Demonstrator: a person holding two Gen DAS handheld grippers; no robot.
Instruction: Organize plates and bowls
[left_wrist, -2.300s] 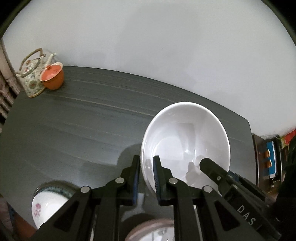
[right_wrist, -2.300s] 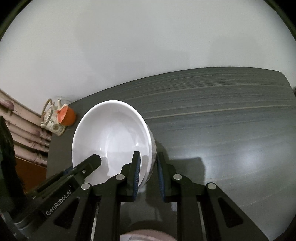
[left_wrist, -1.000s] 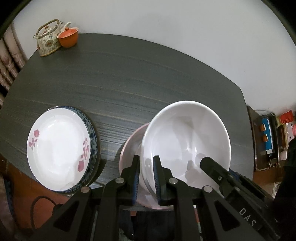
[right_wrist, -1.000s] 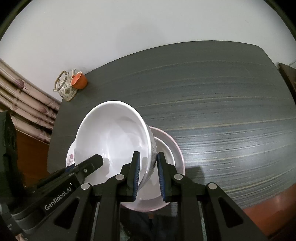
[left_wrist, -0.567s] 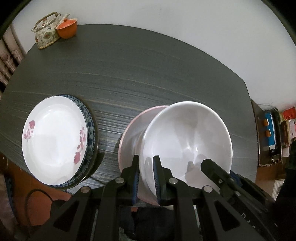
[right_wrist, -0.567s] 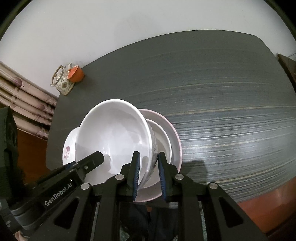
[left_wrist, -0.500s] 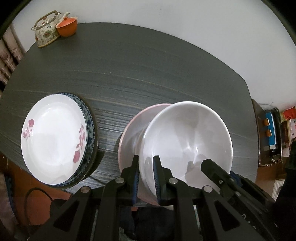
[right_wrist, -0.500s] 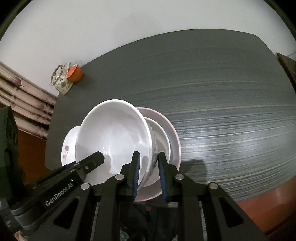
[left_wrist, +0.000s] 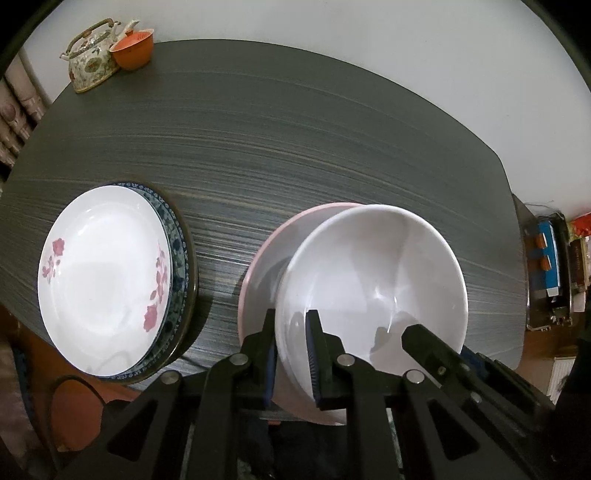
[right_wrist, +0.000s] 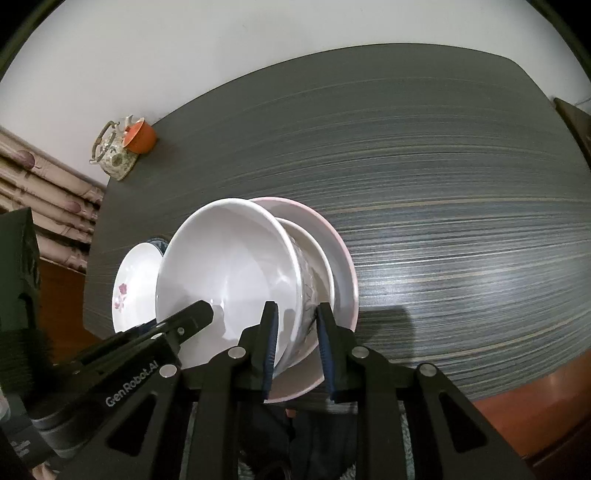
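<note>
A large white bowl (left_wrist: 369, 280) (right_wrist: 229, 273) hangs just over a pink-rimmed plate (left_wrist: 266, 266) (right_wrist: 343, 273) near the table's front edge. My left gripper (left_wrist: 291, 325) is shut on the bowl's near-left rim, one pad inside and one outside. On the opposite rim, my right gripper (right_wrist: 295, 314) is shut the same way. A smaller white bowl (right_wrist: 321, 254) lies in the pink plate, under the held bowl. Each gripper's finger shows inside the other's view.
To the left, a white plate with pink flowers (left_wrist: 103, 273) (right_wrist: 136, 273) lies on a blue-patterned plate (left_wrist: 177, 243). A teapot (left_wrist: 90, 55) and an orange cup (left_wrist: 133, 50) stand at the far left corner of the dark table (left_wrist: 295, 129). A shelf (left_wrist: 550, 266) stands to the right.
Both grippers have carried the white bowl back over the pink plate and lowered it a little toward the smaller bowl there. Both grips stay the same.
</note>
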